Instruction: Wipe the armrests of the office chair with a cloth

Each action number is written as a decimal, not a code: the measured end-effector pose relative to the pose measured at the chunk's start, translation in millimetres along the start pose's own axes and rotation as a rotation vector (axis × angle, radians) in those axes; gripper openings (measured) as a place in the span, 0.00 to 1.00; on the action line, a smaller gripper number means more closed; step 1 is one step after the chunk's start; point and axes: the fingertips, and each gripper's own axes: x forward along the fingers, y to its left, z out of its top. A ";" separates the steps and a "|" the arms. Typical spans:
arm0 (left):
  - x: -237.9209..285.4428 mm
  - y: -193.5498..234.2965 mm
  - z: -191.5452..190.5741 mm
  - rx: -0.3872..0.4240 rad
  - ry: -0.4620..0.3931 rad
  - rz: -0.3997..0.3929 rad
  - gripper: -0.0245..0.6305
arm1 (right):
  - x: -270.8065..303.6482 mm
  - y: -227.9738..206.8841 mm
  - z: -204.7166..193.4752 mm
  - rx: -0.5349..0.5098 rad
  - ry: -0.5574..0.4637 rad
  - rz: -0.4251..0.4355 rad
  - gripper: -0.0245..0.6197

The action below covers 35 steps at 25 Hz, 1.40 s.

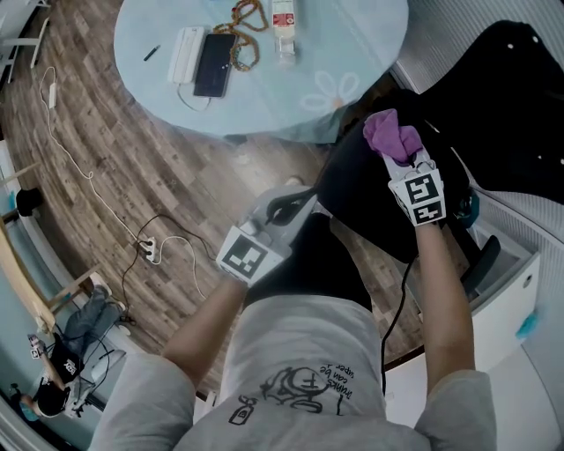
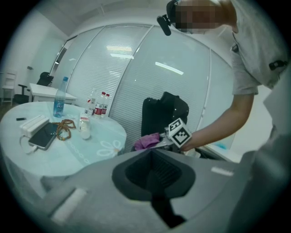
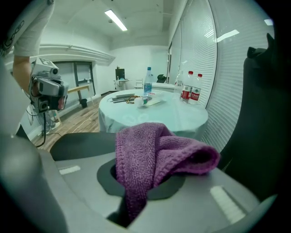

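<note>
Cloth: a purple cloth [image 1: 394, 136] is bunched at two o'clock in the head view, hanging over the far edge of the black seat. Whether it touches the chair I cannot tell.
Right gripper: the right gripper [image 1: 404, 160] has its jaws pinched on the cloth. In its own view one fold runs down into the slot and the rest flops forward, hiding the jaw tips.
Chair: the office chair [image 1: 366, 207] sits right of centre, its seat largely covered by the right forearm and gripper. The dark backrest [image 1: 520, 88] is at one o'clock, cut off by the frame edge.
Armrests: hard to pick out. A dark bar [image 1: 483, 262] at four o'clock could be one.
Left gripper: the left gripper [image 1: 284, 210] is at centre, at the seat's near-left edge. Its jaws are together with nothing between them.
Table: a round pale table [image 1: 352, 53] lies at twelve o'clock, its far side cut off.
On it: a phone [image 1: 214, 63], beads [image 1: 245, 40] and a small bottle [image 1: 283, 26].
Floor: cables [image 1: 88, 176] trail at nine o'clock to a power strip [image 1: 150, 251].
</note>
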 end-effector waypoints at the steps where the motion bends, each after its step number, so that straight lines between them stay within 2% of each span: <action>1: -1.6 0.8 0.7 -0.003 -0.001 0.004 0.04 | 2.1 -7.7 1.9 0.000 -0.001 -0.004 0.10; 7: -11.0 6.2 -2.8 0.000 0.014 0.022 0.04 | 7.5 -24.7 5.2 0.058 -0.025 -0.005 0.10; 13: -15.2 6.0 1.8 -0.004 -0.001 0.033 0.04 | 2.0 -6.7 7.5 0.062 -0.025 -0.038 0.10; 17: -13.9 5.5 -0.9 0.015 0.017 0.022 0.04 | -0.8 29.2 8.8 0.016 -0.025 0.010 0.10; 23: -9.2 3.6 0.5 0.012 0.008 0.017 0.04 | -12.7 114.0 7.7 -0.052 -0.045 0.129 0.10; 27: -6.8 3.0 3.4 0.008 -0.001 0.016 0.04 | -22.3 164.8 5.4 -0.048 -0.063 0.209 0.10; 30: -6.1 1.1 4.2 0.013 0.002 0.012 0.04 | -27.7 184.3 4.7 -0.040 -0.070 0.237 0.10; 35: -3.2 -1.4 4.0 0.009 0.010 0.008 0.04 | -29.3 187.7 3.6 -0.068 -0.075 0.257 0.10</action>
